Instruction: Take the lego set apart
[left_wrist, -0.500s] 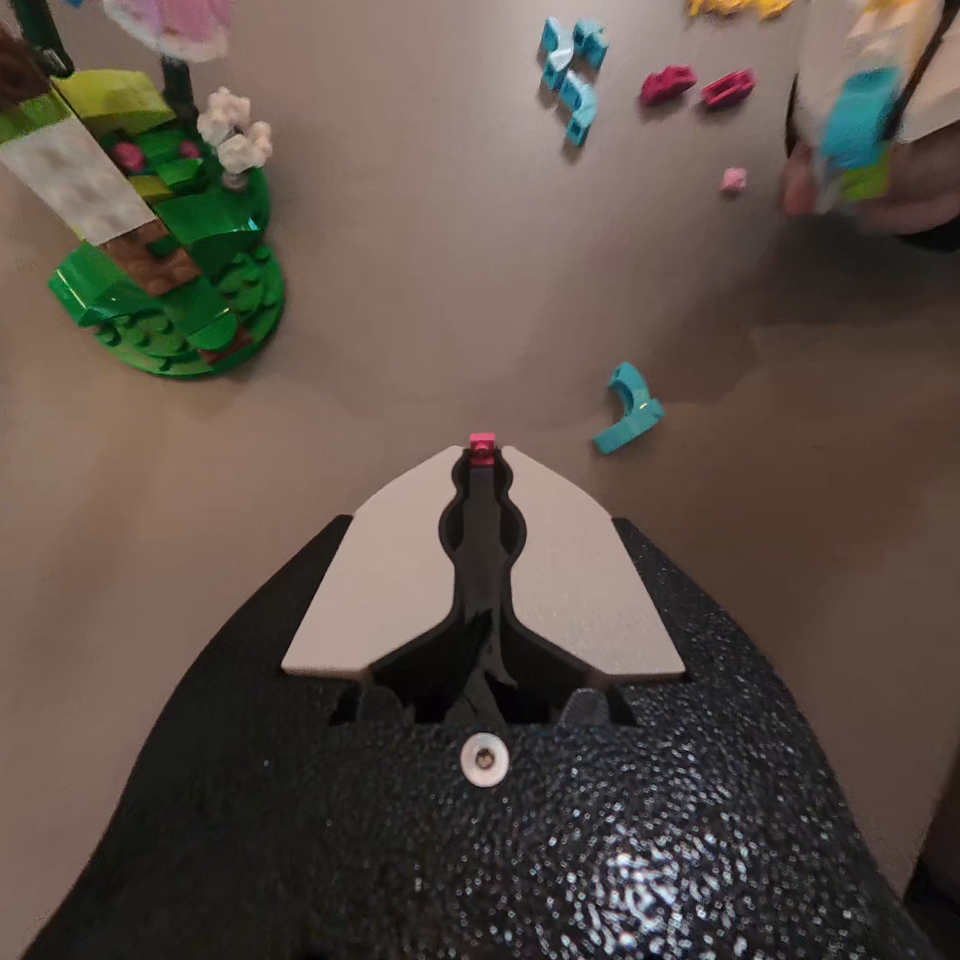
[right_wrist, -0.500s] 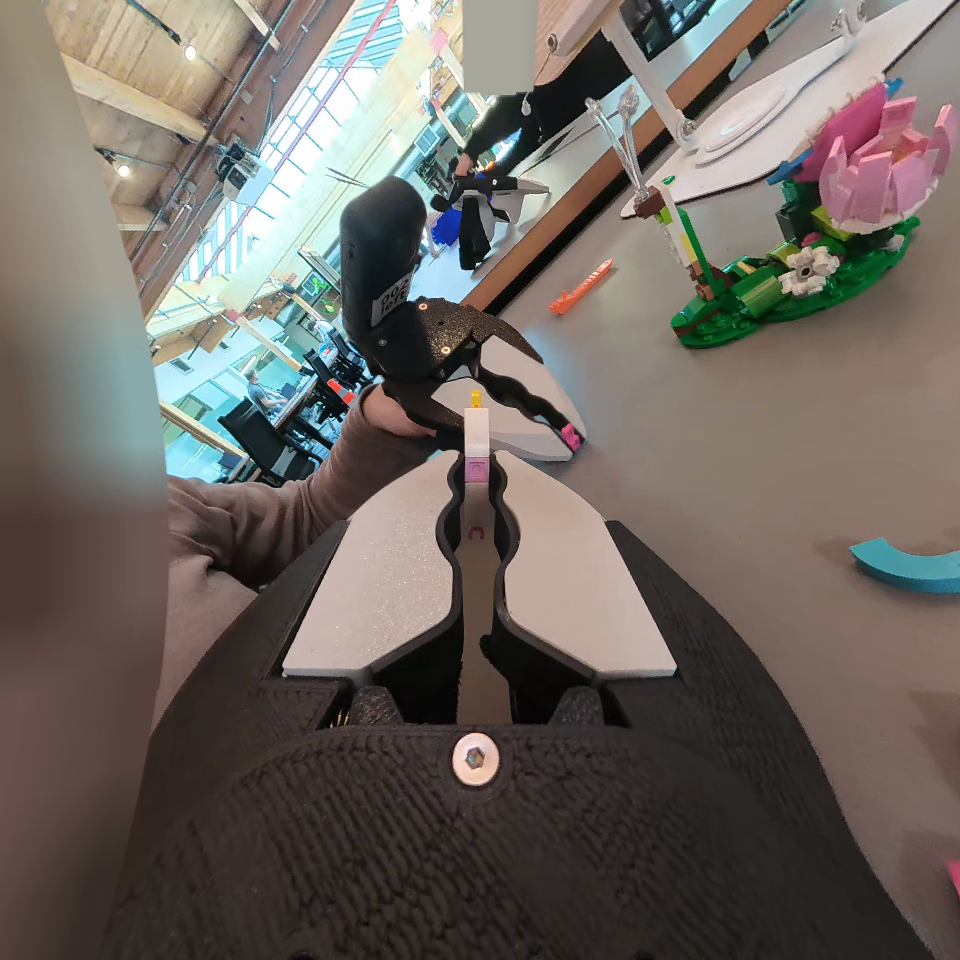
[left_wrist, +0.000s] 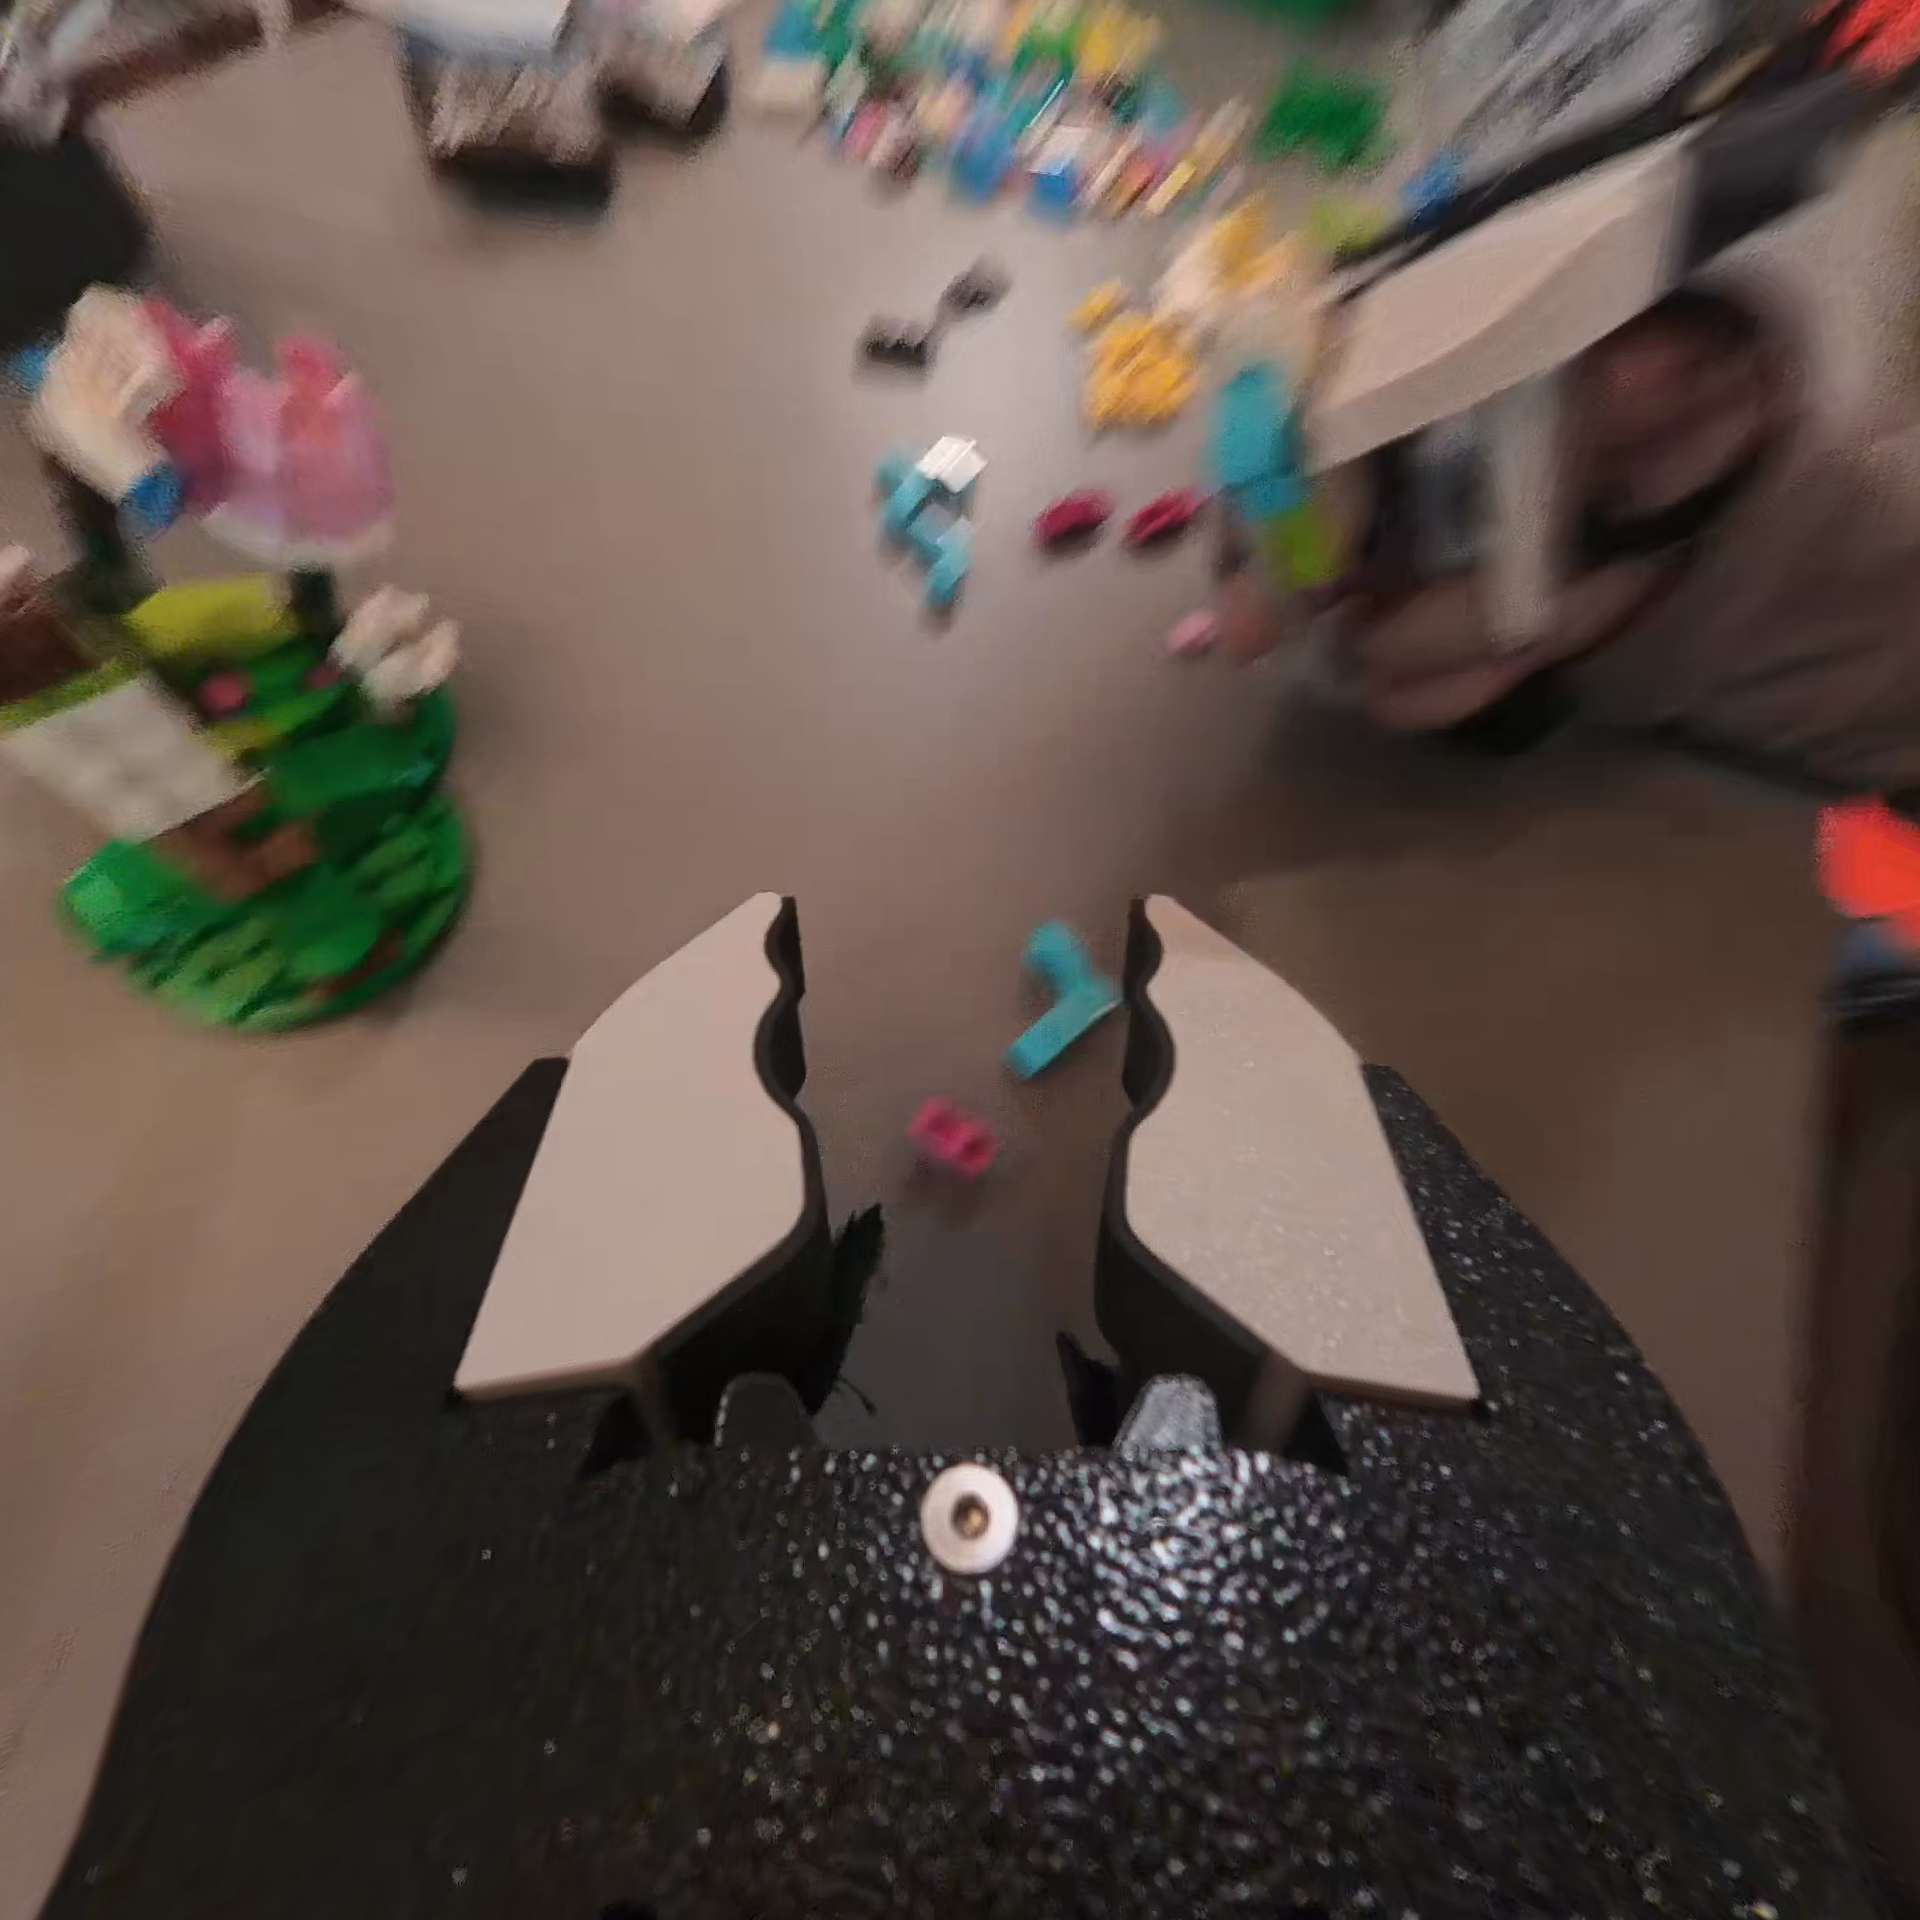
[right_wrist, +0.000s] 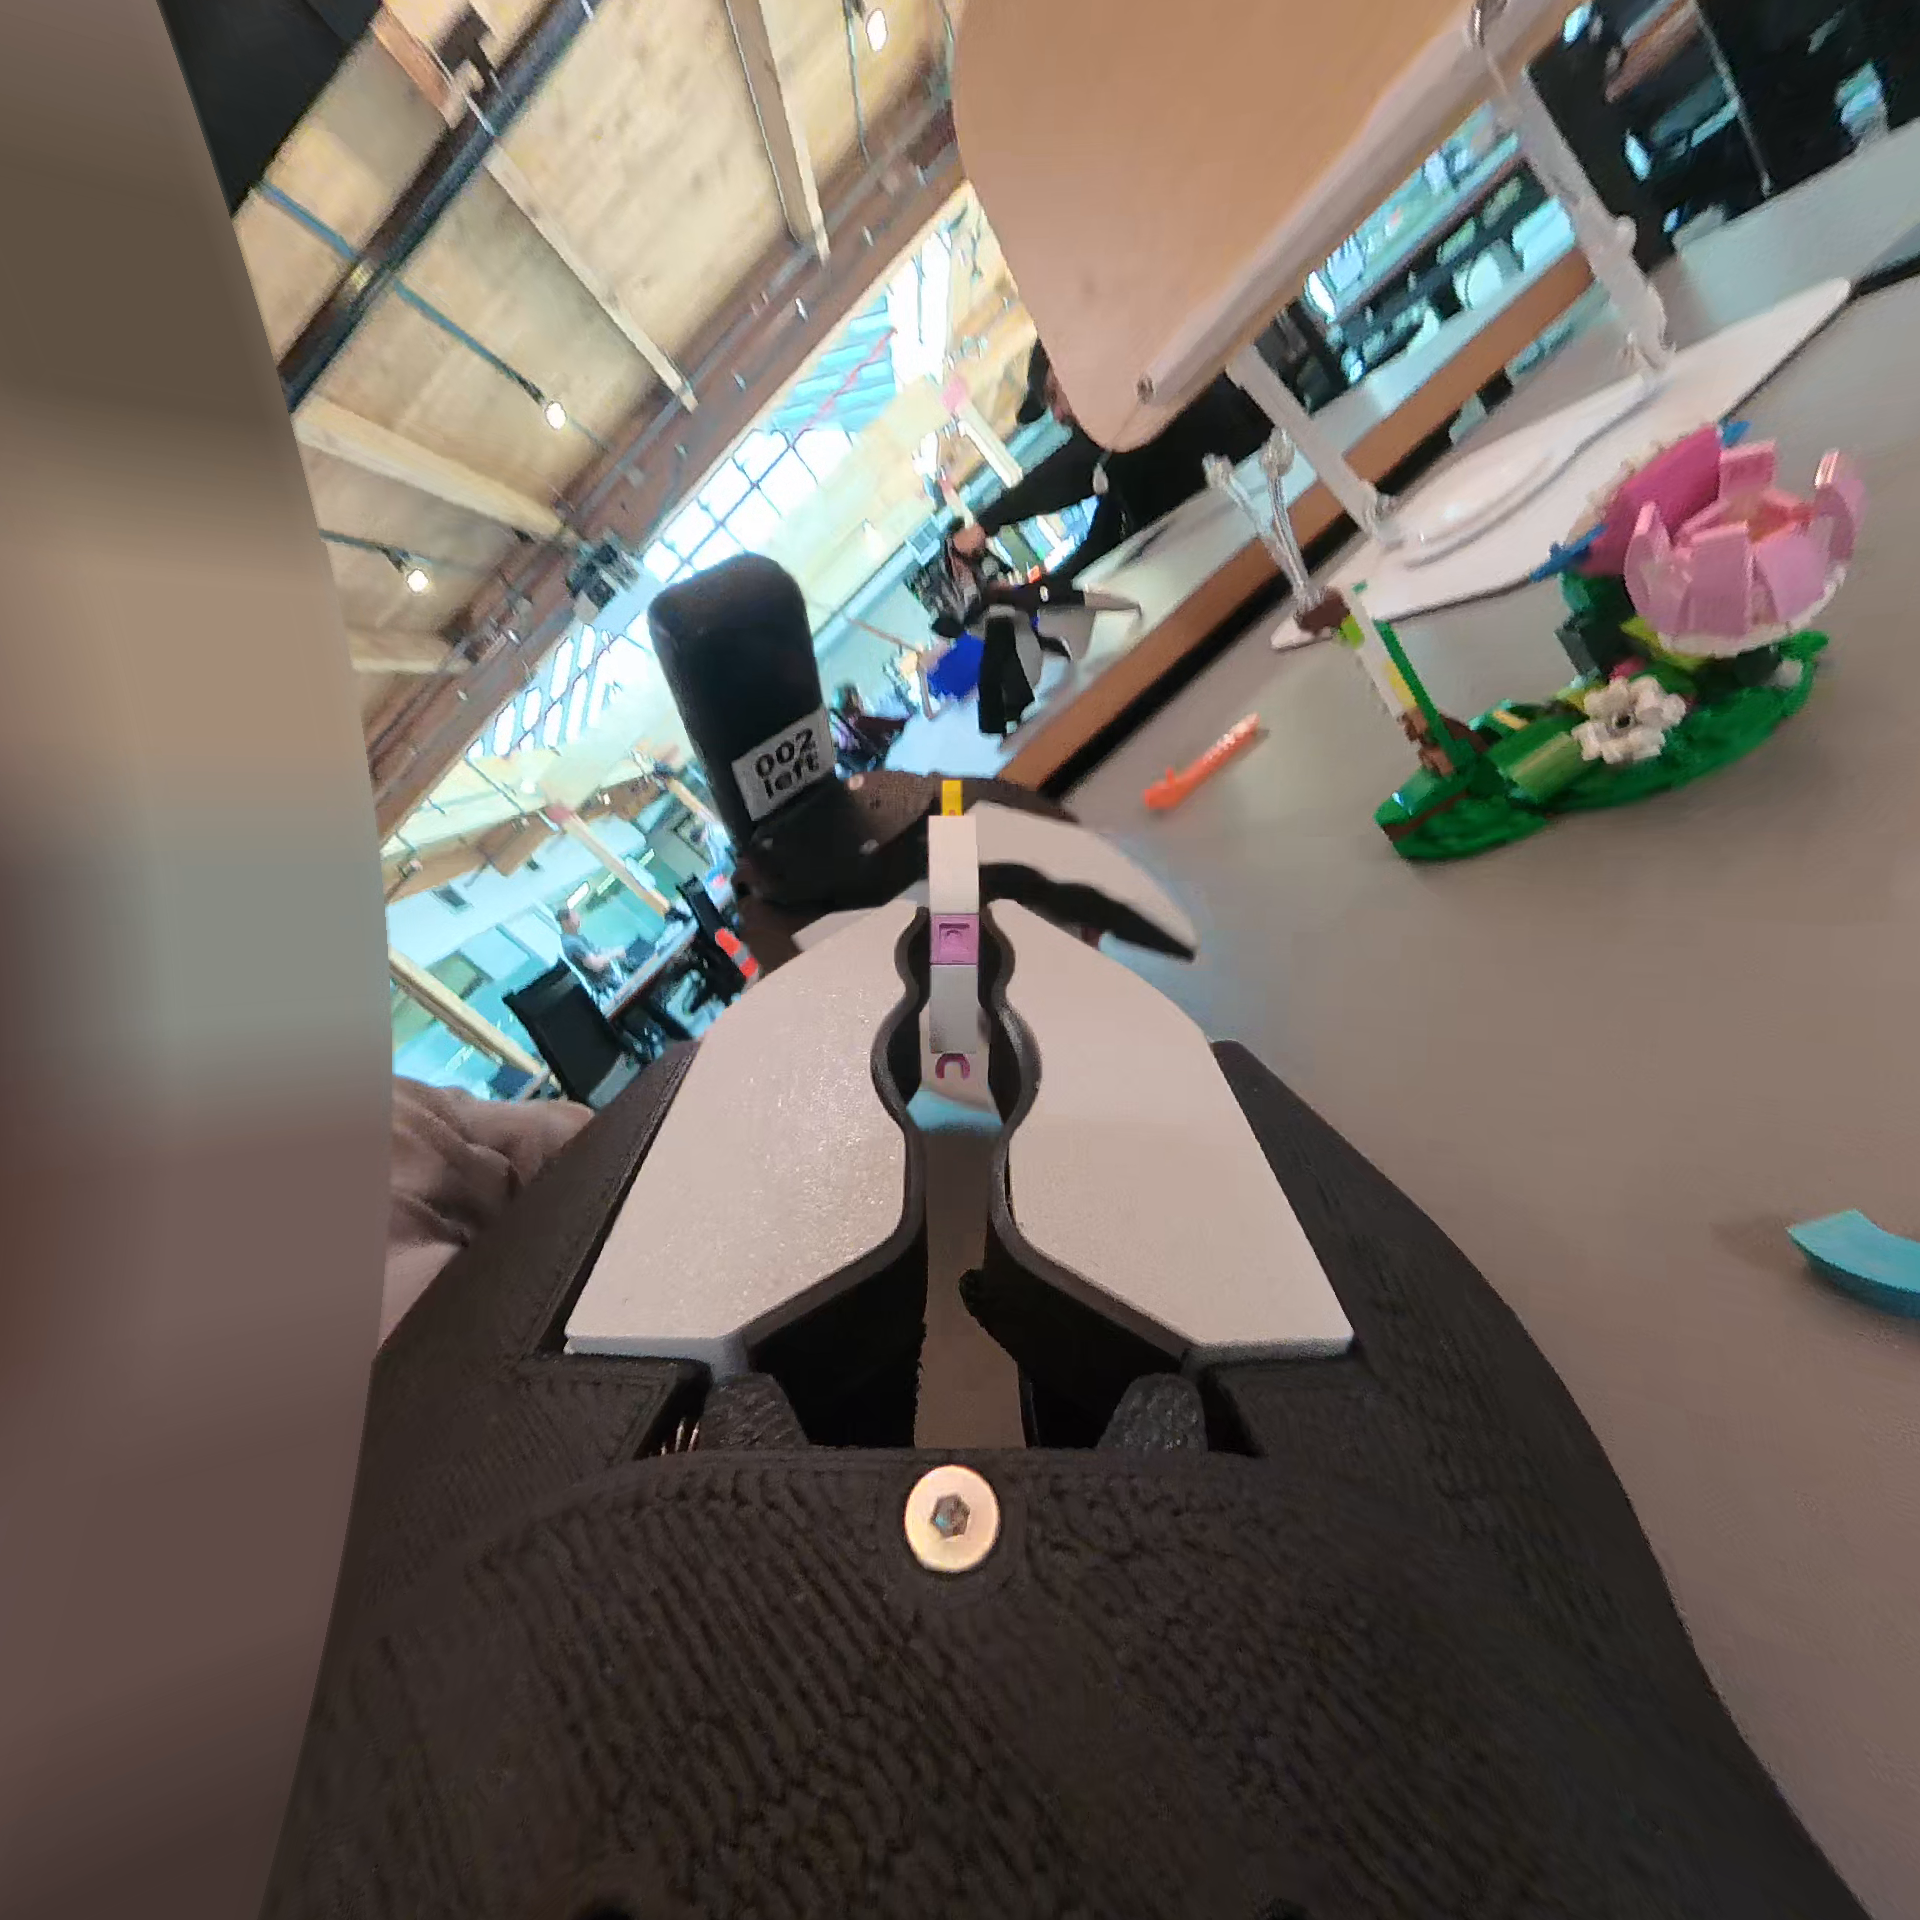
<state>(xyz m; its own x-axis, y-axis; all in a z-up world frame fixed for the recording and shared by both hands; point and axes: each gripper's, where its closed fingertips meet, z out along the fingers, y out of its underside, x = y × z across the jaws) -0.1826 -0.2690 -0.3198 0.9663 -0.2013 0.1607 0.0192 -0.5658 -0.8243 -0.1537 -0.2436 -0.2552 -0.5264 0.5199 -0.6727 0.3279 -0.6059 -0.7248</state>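
Observation:
The lego set, a green base with a pink flower and white blossoms, stands at the left in the left wrist view and at the far right in the right wrist view. My left gripper is open and empty above the table; a small magenta brick lies on the table between its fingers. My right gripper is shut on a thin white lego piece with a purple part and a yellow tip. The left gripper also shows beyond it in the right wrist view.
A teal curved piece lies by the left gripper's right finger. Loose teal, magenta and yellow pieces lie farther on. An orange tool lies on the table. A person's hand with the right gripper is at the right.
My left gripper has opened and let go of the small magenta brick, which now lies on the table. It has lifted and tilted. The right gripper still holds its white piece.

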